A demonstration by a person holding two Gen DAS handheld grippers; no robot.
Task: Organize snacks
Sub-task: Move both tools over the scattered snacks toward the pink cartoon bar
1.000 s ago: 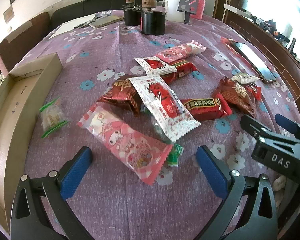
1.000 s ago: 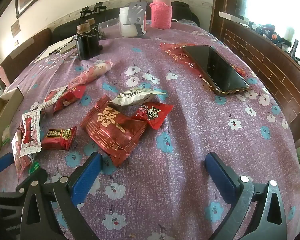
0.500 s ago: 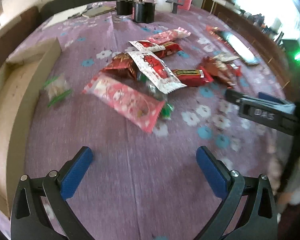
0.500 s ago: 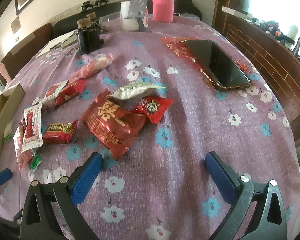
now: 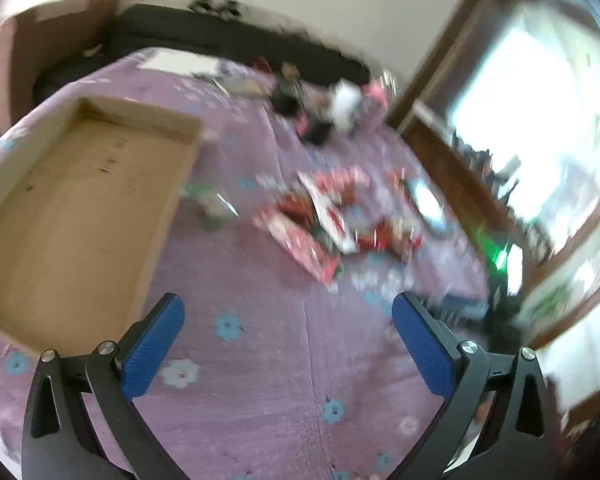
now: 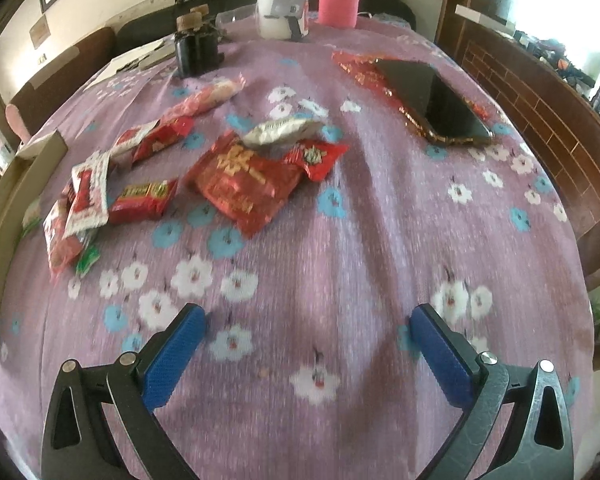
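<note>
Snack packets, red foil and pink plastic (image 6: pixel 244 184): scattered unsorted beside empty brown cardboard box (image 5: pixel 80 208), presumably their destination. Left gripper (image 5: pixel 288 344), right gripper (image 6: pixel 308 344): both spread wide, holding nothing.

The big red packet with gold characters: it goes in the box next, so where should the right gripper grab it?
Grip the big red packet at its bare near corner, from the gripper's side. It lies flat, and the silver packet and small red packet overlap its far edge.
</note>
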